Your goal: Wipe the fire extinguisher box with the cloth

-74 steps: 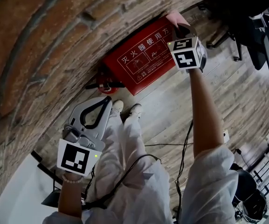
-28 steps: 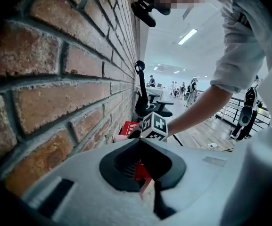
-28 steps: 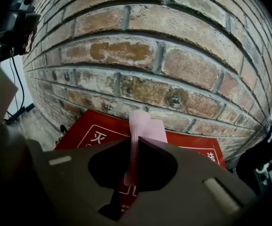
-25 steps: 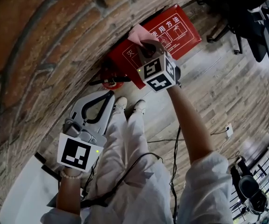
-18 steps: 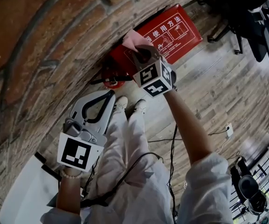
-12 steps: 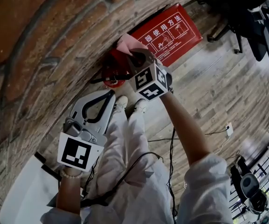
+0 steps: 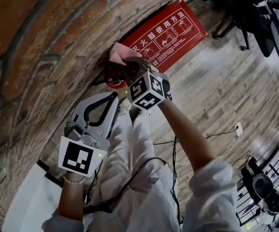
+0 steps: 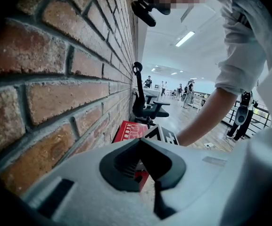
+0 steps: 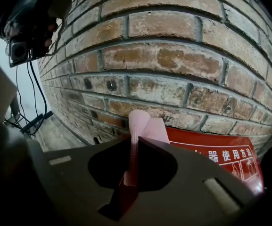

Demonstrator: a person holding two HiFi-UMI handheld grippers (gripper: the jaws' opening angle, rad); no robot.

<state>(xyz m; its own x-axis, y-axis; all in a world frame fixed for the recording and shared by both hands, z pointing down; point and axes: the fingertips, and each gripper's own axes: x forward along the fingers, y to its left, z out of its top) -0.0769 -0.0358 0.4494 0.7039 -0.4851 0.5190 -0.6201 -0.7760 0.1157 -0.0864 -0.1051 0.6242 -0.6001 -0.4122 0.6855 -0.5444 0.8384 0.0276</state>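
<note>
- The red fire extinguisher box point(image 7: 170, 33) stands on the wooden floor point(image 7: 226, 95), its back against the brick wall point(image 7: 47, 47). In the head view it lies at 12 o'clock of the person's legs.
- The pink cloth point(image 7: 117, 53) sits at the box's 8 o'clock end, over its top corner where the box meets the bricks.
- The right gripper point(image 7: 129, 66) is clenched on the cloth. In the right gripper view the 2 jaws pinch the folded cloth point(image 9: 143, 126), which sticks up past the tips, with the box point(image 9: 220, 161) running off toward 4 o'clock.
- The left gripper point(image 7: 111, 100) hangs well apart at 7 o'clock of the box, close beside the wall. Its jaws are closed tip to tip point(image 8: 140, 140) with nothing gripped.
- The wall bounds the box along its far edge; floor boards spread toward 4 o'clock, and an office chair point(image 7: 255, 18) stands at 2 o'clock.
</note>
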